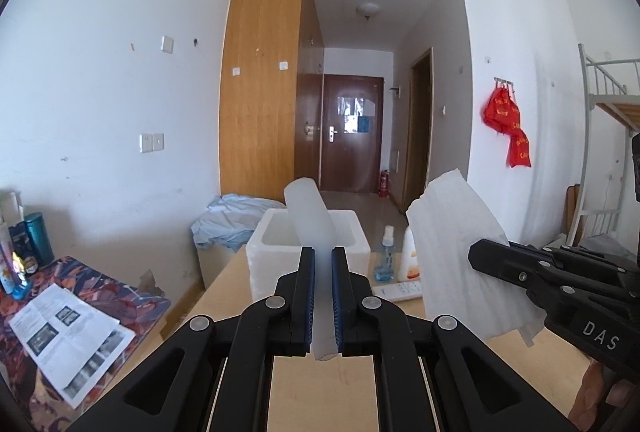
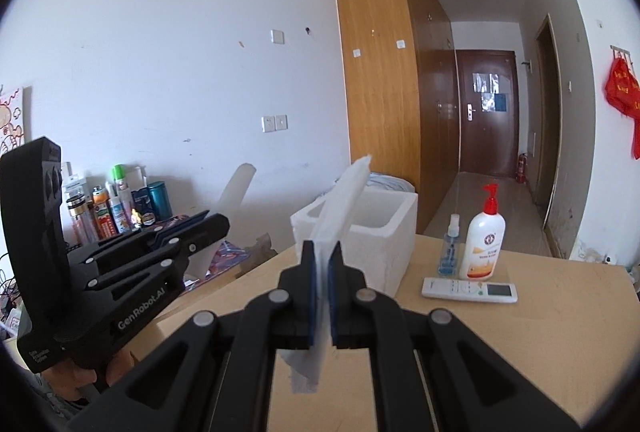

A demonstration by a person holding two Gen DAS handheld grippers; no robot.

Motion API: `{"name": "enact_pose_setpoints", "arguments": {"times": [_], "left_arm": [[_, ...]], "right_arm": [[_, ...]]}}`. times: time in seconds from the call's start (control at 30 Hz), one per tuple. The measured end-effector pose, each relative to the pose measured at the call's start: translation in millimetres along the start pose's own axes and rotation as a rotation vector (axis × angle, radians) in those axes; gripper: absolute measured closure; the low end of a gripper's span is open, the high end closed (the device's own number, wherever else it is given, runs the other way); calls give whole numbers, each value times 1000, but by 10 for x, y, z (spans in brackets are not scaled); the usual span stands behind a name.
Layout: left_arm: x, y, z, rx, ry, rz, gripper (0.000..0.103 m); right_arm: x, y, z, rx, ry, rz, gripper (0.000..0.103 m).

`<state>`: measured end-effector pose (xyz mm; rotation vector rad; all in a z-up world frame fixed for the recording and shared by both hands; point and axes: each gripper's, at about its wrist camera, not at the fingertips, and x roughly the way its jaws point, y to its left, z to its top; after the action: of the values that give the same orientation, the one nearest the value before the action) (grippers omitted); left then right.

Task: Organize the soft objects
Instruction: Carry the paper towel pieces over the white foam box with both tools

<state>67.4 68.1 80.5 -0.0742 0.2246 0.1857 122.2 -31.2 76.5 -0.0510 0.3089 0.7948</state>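
My left gripper (image 1: 323, 252) is shut on a translucent white foam strip (image 1: 308, 216) that sticks up and forward over the white foam box (image 1: 260, 252). My right gripper (image 2: 322, 248) is shut on a flat white foam sheet (image 2: 344, 200), held upright edge-on in front of the foam box (image 2: 394, 232). In the left wrist view the right gripper (image 1: 474, 255) comes in from the right, holding the foam sheet (image 1: 456, 252) above the wooden table. In the right wrist view the left gripper (image 2: 212, 222) is at the left with its foam strip (image 2: 236, 188).
On the wooden table (image 2: 520, 352) stand a small spray bottle (image 2: 450, 252), a white pump bottle with red top (image 2: 482, 240) and a white remote (image 2: 470, 290). A side table with a patterned cloth (image 1: 100, 292) holds papers and bottles (image 2: 120, 204) at the left.
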Motion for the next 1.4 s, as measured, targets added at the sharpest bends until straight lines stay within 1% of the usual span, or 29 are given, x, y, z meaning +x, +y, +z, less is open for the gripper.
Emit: {"name": "enact_pose_setpoints", "arguments": {"times": [0.2, 0.43, 0.67, 0.8, 0.87, 1.1, 1.4], "left_arm": [[423, 54, 107, -5, 41, -2, 95], [867, 80, 239, -3, 65, 5, 95], [1253, 146, 344, -7, 91, 13, 95], [1431, 163, 383, -10, 111, 2, 95], [1499, 164, 401, -7, 111, 9, 95], [1774, 215, 433, -15, 127, -2, 95], [2106, 227, 434, -2, 155, 11, 95]], "right_arm": [[270, -137, 134, 10, 20, -5, 96], [592, -296, 357, 10, 34, -11, 96], [934, -366, 538, -23, 63, -12, 96], [1129, -401, 586, -31, 70, -1, 96], [1205, -421, 601, -32, 69, -5, 96], [1410, -525, 611, -30, 78, 0, 96], [1711, -660, 624, -21, 103, -6, 95]]}}
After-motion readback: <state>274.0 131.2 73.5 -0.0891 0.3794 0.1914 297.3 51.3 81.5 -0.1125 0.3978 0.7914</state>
